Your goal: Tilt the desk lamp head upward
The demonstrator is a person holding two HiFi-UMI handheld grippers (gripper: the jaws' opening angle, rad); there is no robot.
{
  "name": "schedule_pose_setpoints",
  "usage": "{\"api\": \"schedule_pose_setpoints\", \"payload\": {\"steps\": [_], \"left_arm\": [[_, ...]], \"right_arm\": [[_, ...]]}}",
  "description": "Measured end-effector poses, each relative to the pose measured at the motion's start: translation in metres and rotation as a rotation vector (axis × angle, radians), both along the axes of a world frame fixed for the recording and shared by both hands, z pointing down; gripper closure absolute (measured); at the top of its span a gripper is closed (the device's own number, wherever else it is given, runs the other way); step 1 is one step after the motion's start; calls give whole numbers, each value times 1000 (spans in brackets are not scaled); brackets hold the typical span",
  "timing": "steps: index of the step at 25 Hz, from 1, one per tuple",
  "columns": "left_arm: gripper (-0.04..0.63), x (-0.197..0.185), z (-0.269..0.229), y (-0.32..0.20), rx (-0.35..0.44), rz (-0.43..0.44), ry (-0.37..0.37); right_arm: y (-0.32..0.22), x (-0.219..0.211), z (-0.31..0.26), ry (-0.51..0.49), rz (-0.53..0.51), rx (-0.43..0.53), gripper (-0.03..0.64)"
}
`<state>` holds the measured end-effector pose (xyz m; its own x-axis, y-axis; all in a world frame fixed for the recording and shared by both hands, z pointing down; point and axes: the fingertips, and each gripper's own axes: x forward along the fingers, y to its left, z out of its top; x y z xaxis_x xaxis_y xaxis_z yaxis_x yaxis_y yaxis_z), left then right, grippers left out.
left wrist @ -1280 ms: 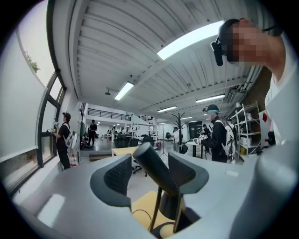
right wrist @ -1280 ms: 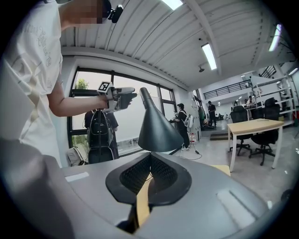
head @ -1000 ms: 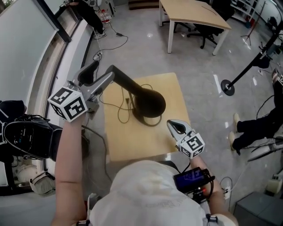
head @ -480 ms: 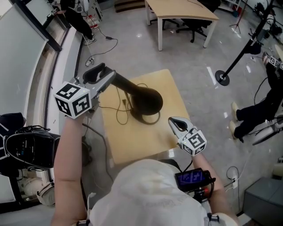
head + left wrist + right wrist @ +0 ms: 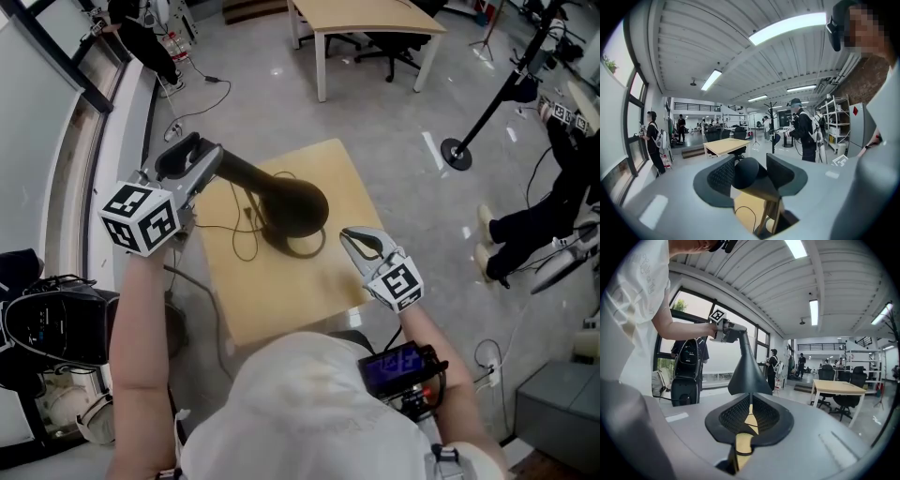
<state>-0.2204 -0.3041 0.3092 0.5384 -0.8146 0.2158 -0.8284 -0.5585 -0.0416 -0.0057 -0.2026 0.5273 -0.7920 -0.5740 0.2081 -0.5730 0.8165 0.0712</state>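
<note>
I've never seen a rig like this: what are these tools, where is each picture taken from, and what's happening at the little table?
No robot here: a person holds a two-jawed tool in each hand. One picture comes from a head camera looking down; the other two come from a camera riding on each tool. On the small wooden table stands a black desk lamp with its cable. The left gripper has just been closing its jaws on the lamp's arm. The right gripper hovers near the table's edge, jaws just opened a crack, nothing between them.

No legible text anywhere.
</note>
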Motion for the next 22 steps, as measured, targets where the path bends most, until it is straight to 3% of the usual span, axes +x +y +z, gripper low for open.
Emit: {"api": "schedule_pose_setpoints", "payload": {"steps": [4, 9, 12, 16, 22], "left_arm": [[385, -4, -1, -1, 1, -17, -2], [385, -4, -1, -3, 3, -9, 13], [385, -3, 0, -4, 3, -7, 12], [385, -2, 0, -3, 3, -9, 15], [385, -3, 3, -3, -7, -11, 26]], "right_arm": [[-7, -11, -1, 118, -26, 93, 558], [-15, -34, 25, 439, -97, 320, 506], [-24, -39, 36, 570, -88, 428, 492], [-31, -38, 44, 670, -66, 518, 480], [-43, -41, 43, 728, -23, 639, 471]]}}
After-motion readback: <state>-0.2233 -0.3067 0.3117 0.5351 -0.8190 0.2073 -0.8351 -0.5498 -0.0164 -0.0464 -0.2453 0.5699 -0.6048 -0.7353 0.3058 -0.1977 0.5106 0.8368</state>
